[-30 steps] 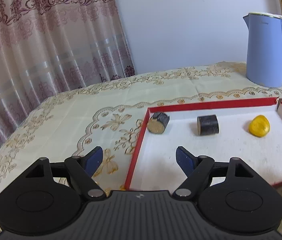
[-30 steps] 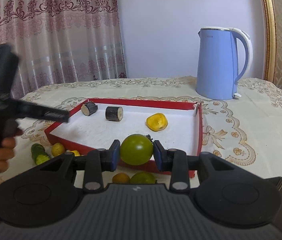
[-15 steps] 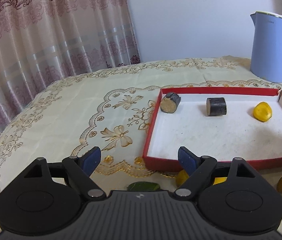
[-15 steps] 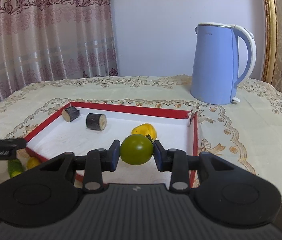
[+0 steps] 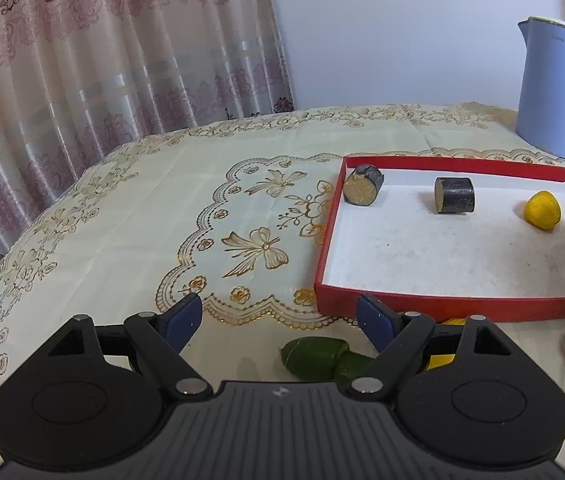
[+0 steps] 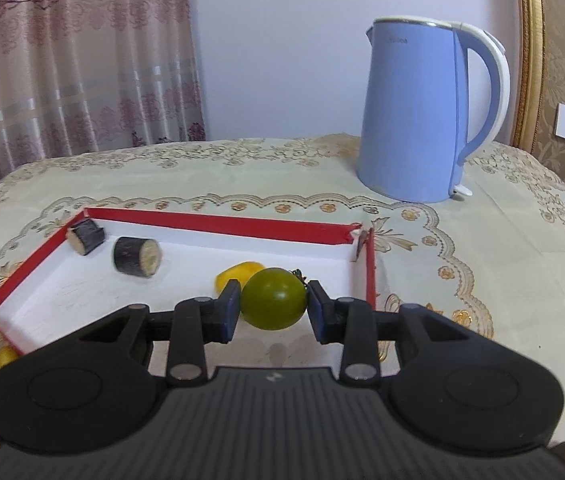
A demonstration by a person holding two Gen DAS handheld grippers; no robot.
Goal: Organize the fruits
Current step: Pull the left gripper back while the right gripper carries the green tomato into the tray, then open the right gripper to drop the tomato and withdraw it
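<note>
Left tongs (image 5: 280,318): apart, empty, tilted down over the bench, a cucumber (image 5: 314,356) just below them, likely the next pick. Tray (image 6: 218,222): two dark chunks far left, a yellow fruit mid. Right tongs (image 6: 270,308): clamped on a green tomato (image 6: 273,298), held over the tray's right part, apparently for set-down.

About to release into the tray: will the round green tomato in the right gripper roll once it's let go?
Probably: the round green tomato looks smooth and near-spherical, and the red-walled white tray has a flat floor. Its low walls should stop it.
</note>
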